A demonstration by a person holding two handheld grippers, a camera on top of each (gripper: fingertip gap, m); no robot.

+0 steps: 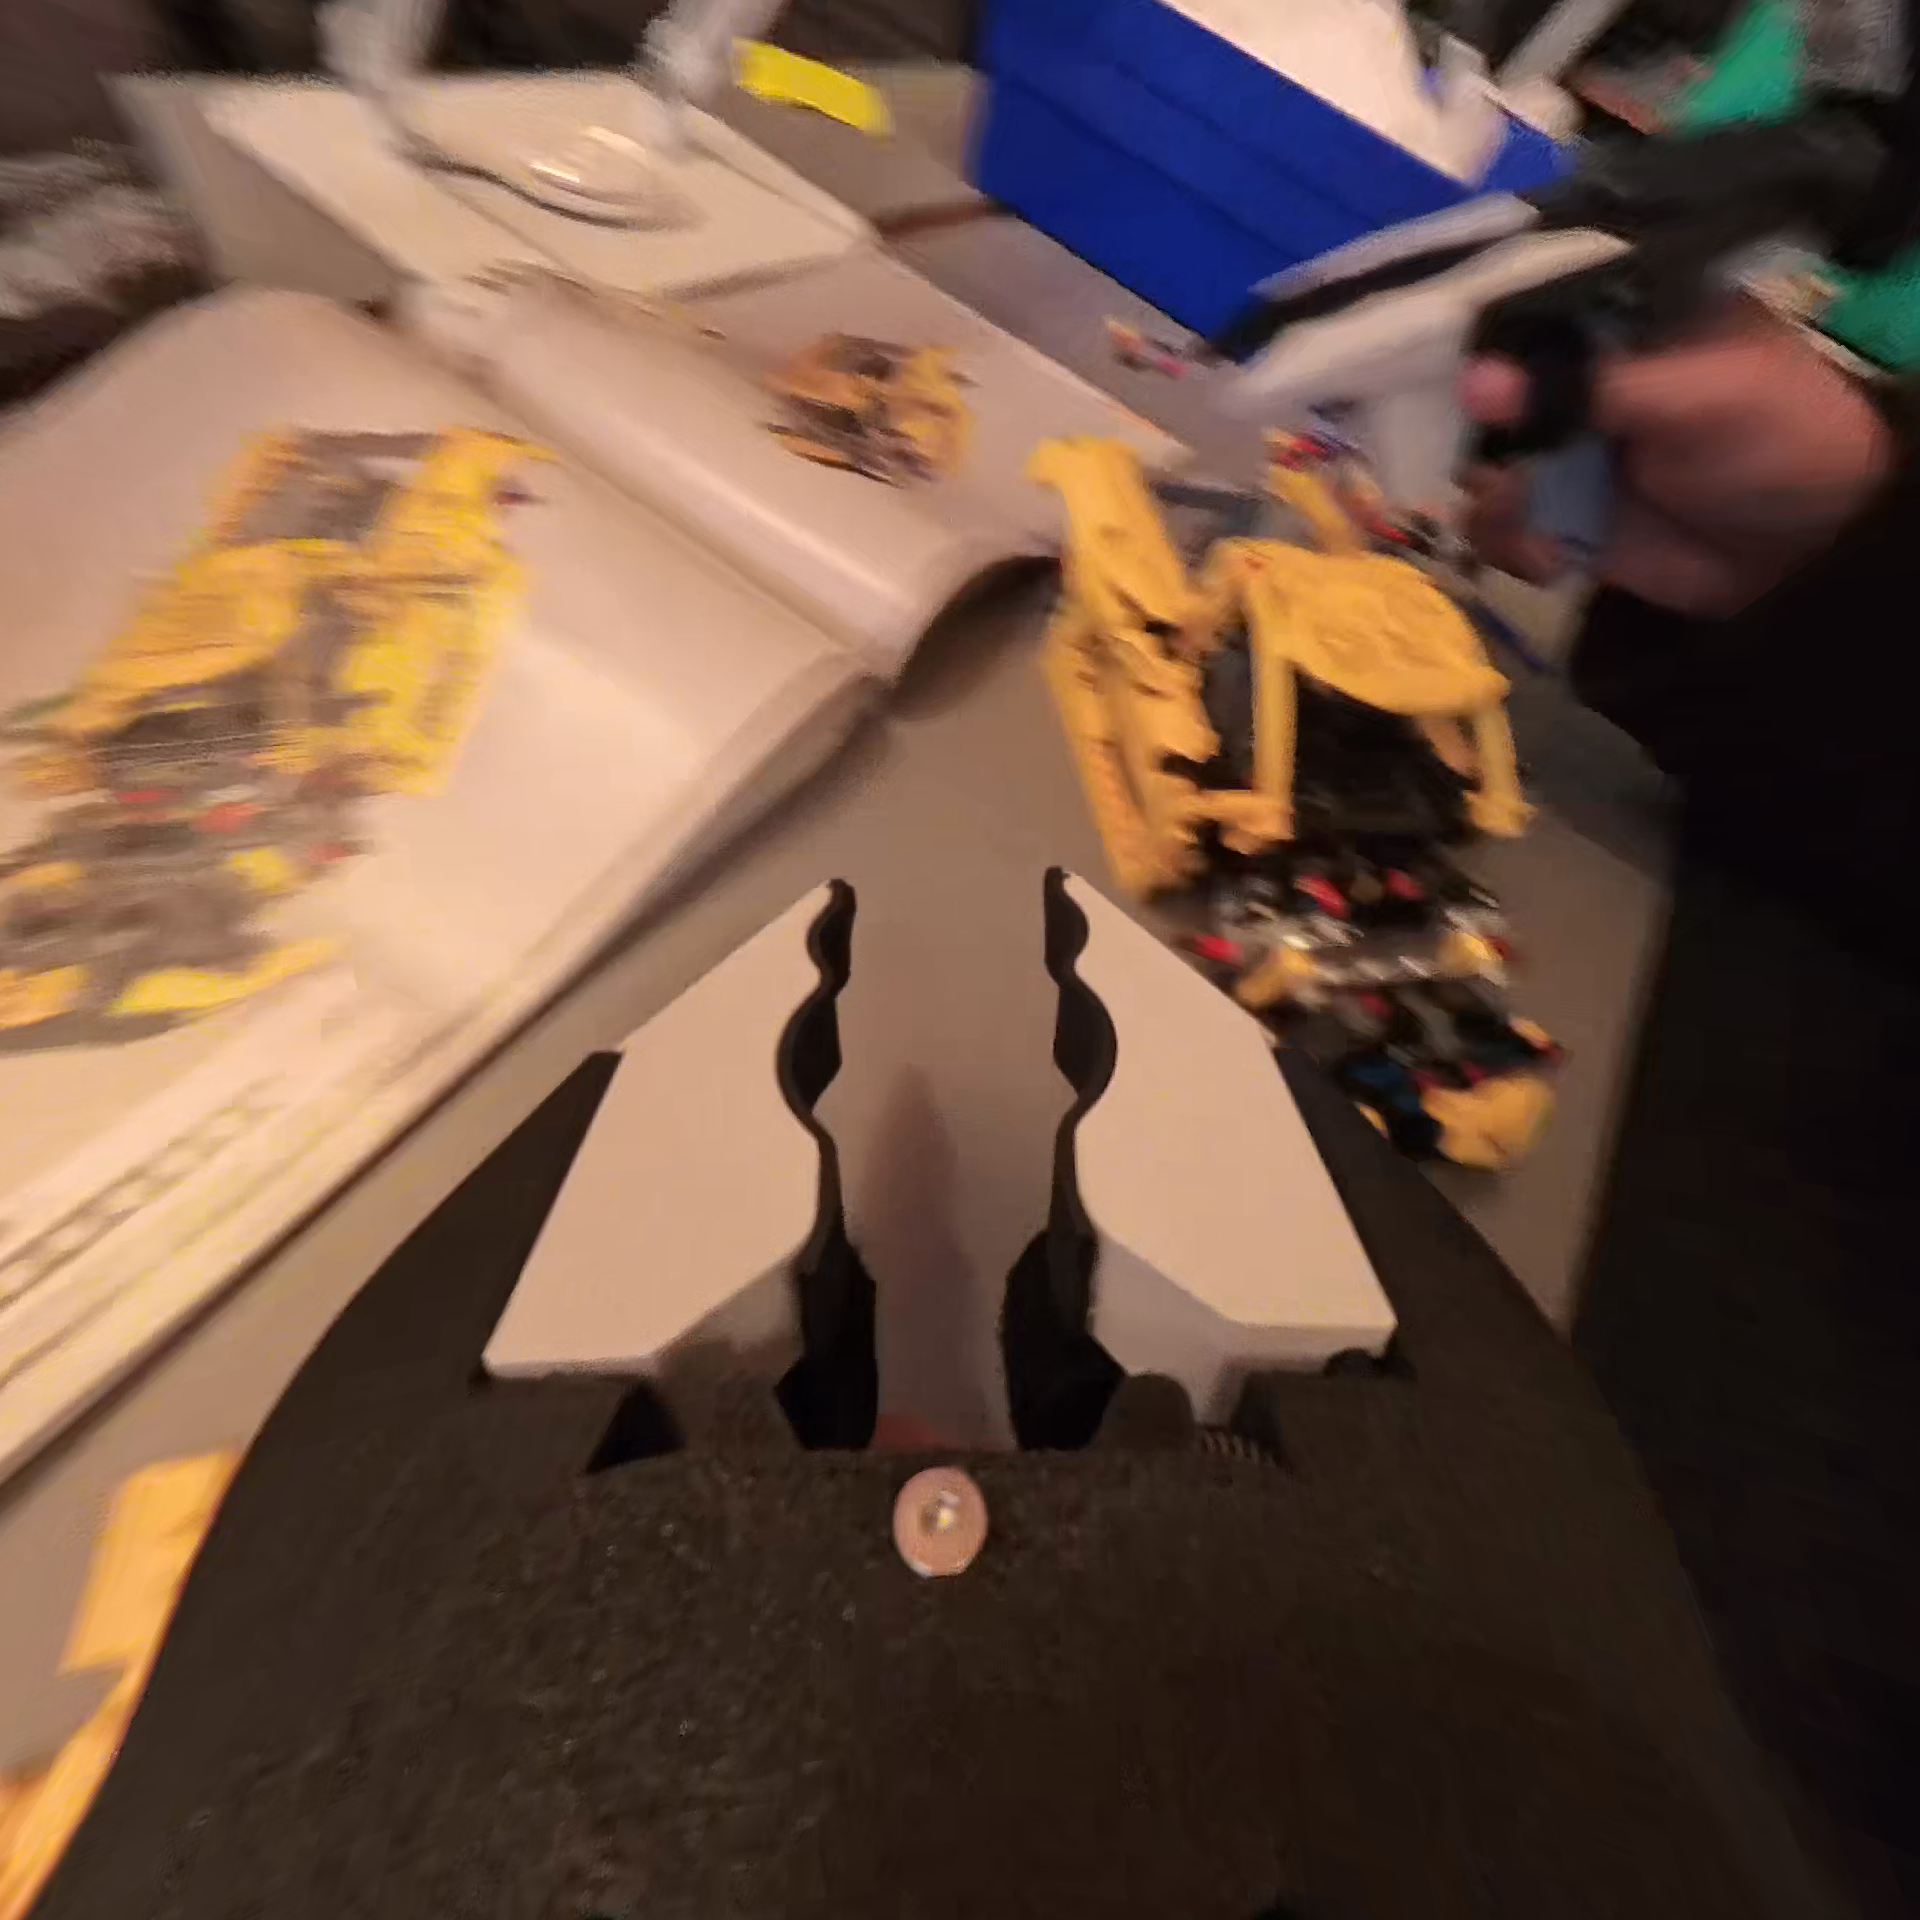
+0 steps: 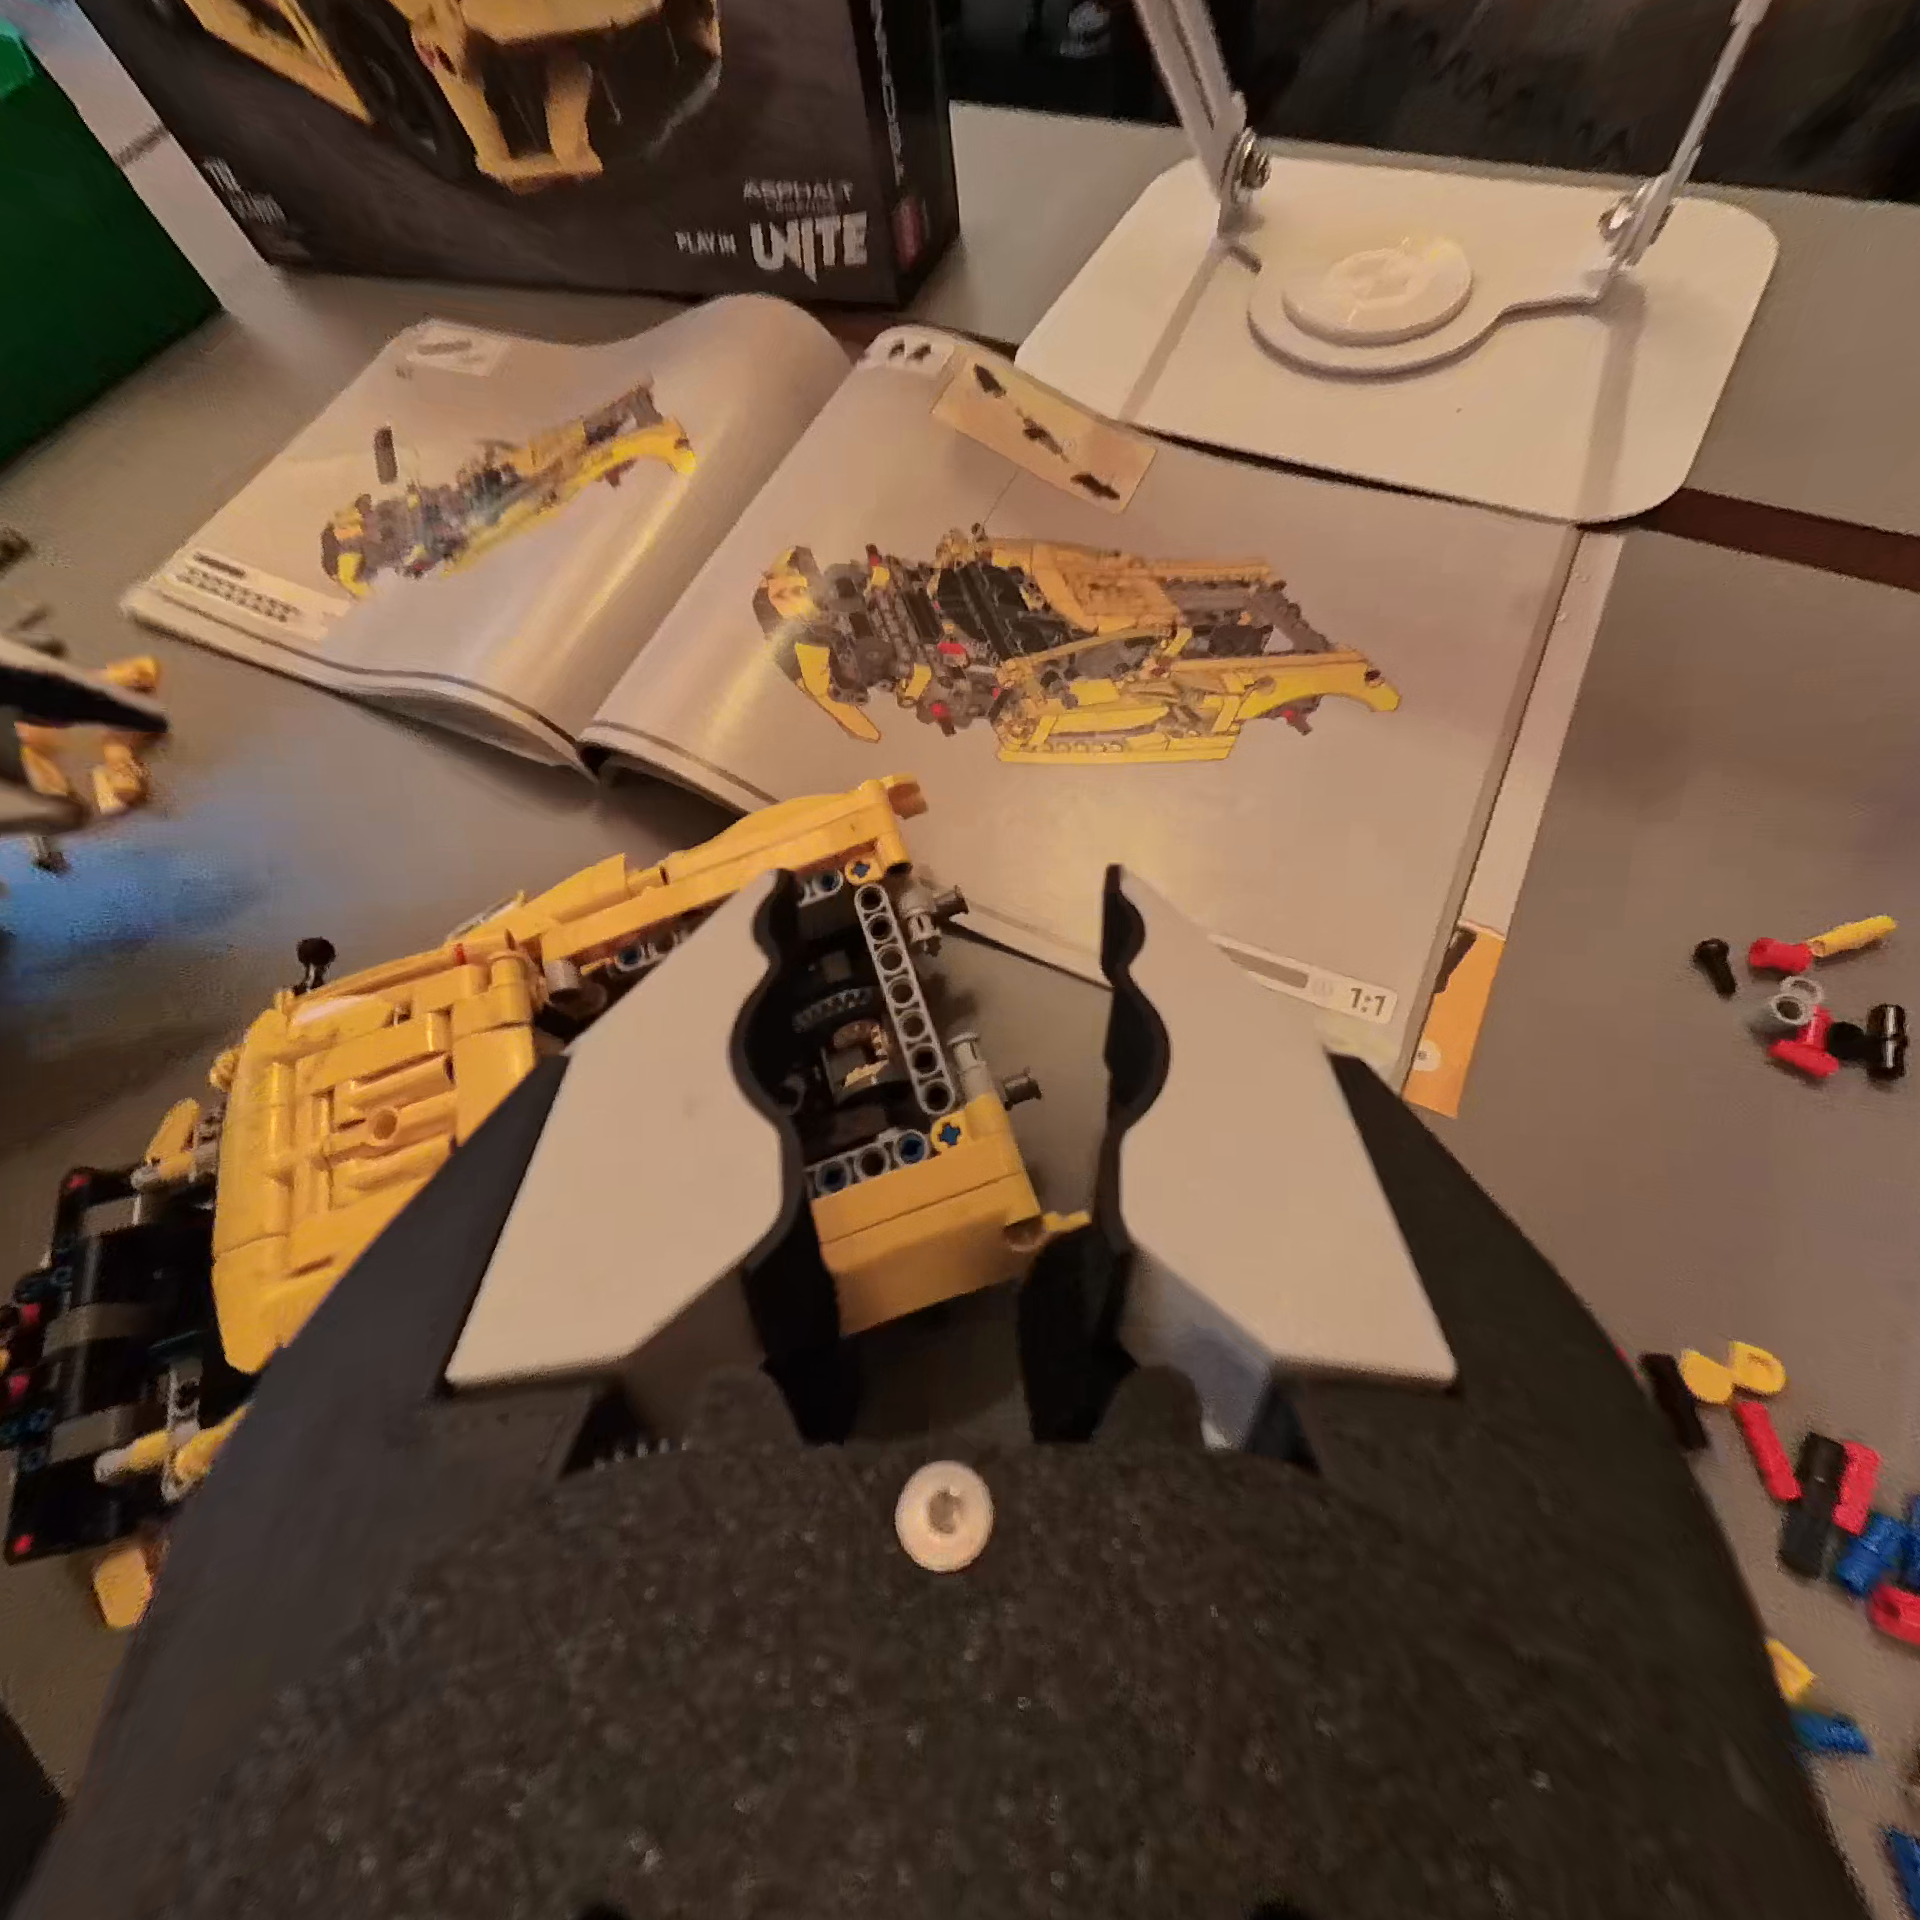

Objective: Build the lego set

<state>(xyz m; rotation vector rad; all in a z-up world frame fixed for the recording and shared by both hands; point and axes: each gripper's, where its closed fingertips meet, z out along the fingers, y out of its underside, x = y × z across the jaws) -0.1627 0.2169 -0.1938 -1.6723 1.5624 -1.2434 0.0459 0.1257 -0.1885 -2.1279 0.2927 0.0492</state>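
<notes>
The part-built yellow and black lego car [image 2: 395, 1101] lies on the grey table. My right gripper [image 2: 945, 878] is open, its jaws on either side of the car's open rear end with the grey holed beam [image 2: 904, 997]; it grips nothing. The blurred left wrist view shows the car [image 1: 1278, 686] to the right and ahead. My left gripper [image 1: 945, 883] is open and empty over bare table between the car and the instruction booklet [image 1: 416, 675]. A hand holds the right gripper [image 1: 1434, 343] above the car in that view.
The open booklet [image 2: 1195, 831] lies just behind the car. The set's dark box [image 2: 582, 156] and a white stand base [image 2: 1403, 395] are at the back. Loose small parts [image 2: 1808, 997] lie right, with more [image 2: 1808, 1475] nearer. A blue bin [image 1: 1195, 177] stands far back.
</notes>
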